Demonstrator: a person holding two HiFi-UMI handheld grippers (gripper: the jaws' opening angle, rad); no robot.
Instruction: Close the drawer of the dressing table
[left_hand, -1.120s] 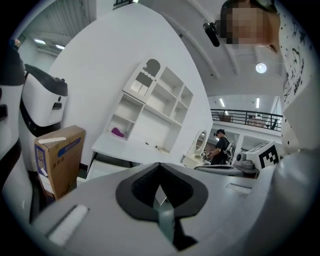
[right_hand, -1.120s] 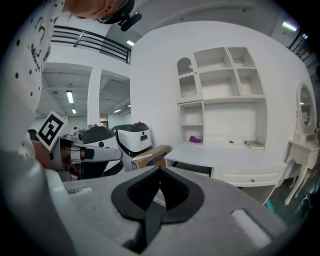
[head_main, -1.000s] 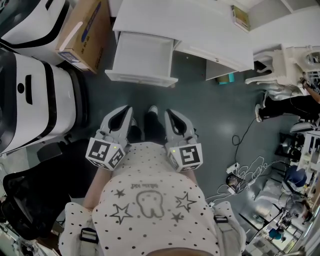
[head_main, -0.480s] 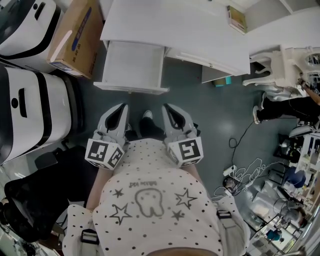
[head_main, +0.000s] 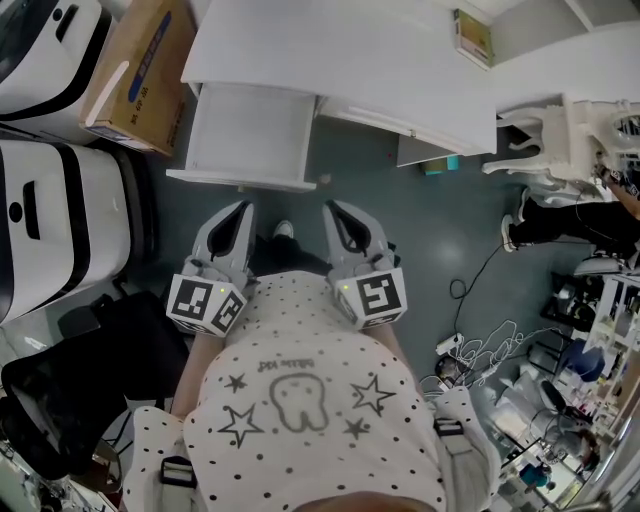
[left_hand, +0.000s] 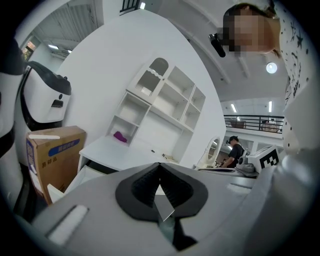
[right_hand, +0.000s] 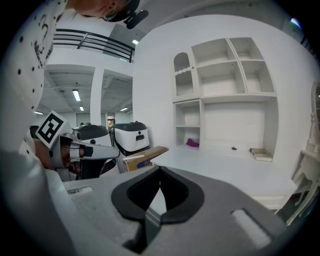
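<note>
Drawer (head_main: 245, 130) stands pulled right out of the bench (head_main: 350, 50), at its left end in head view. Tray is empty, front panel faces the person. Vs a sec ago it sits lower and further left in head view, closer to the gripper tips, so the person is walking up to it. Same amount of drawer sticks out, so no push yet. Approach stage only; closing not begun.

Left gripper (head_main: 235, 212) points at the drawer front, near it but w/ a strip of floor between, no contact. Its jaws meet tip to tip, nothing between them. Right gripper (head_main: 338, 212) is alongside, aimed just past the drawer's right corner toward the gap under the bench. Its jaws are likewise together & empty. Both keep the same pose at the waist as before; only the room shifts around them.

Closed jaws look fit for a flat push on the front panel, and the left one seems better lined up.

Shoe (head_main: 283, 230) shows between the grippers. Box (head_main: 135, 70) is just left of the drawer, w/ white-and-black machines (head_main: 50, 200) further left. Book (head_main: 473, 38) lies at the bench's far right.
</note>
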